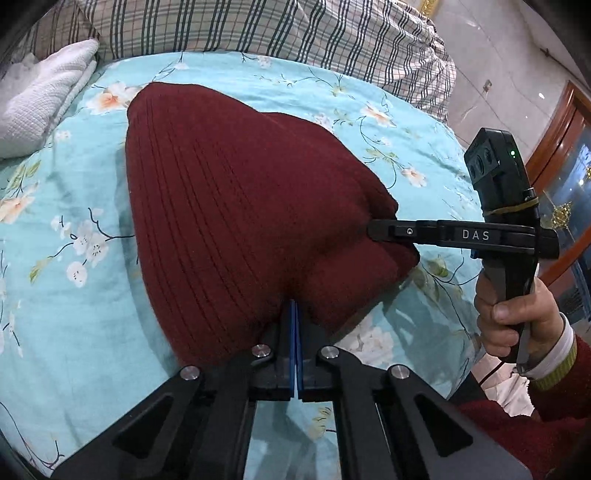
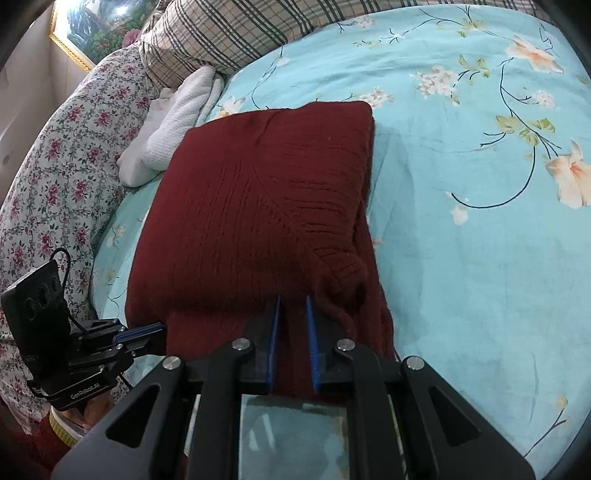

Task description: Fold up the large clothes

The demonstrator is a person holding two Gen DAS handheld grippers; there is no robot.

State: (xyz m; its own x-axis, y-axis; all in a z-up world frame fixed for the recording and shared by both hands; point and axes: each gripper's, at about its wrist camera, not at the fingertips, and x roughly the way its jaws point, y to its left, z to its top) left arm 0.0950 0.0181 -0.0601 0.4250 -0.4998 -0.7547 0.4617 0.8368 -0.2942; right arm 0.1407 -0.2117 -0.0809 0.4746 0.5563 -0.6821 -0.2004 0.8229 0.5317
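A dark red knitted sweater (image 1: 229,206) lies folded into a thick bundle on the blue flowered bedsheet (image 1: 74,192); it also fills the middle of the right wrist view (image 2: 266,206). My left gripper (image 1: 295,306) is shut on the sweater's near edge, blue pads pressed together. It shows from the side in the right wrist view (image 2: 162,332), gripping the lower left corner. My right gripper (image 2: 293,301) is shut on a thick fold of the sweater's near edge, knit filling the gap between its pads. In the left wrist view it (image 1: 373,229) bites the sweater's right side.
A white textured towel (image 1: 40,107) lies at the sheet's far left, also in the right wrist view (image 2: 173,122). A plaid quilt (image 1: 280,29) is piled at the back. A pink flowered pillow (image 2: 62,155) lies left. A wooden cabinet (image 1: 565,155) stands right.
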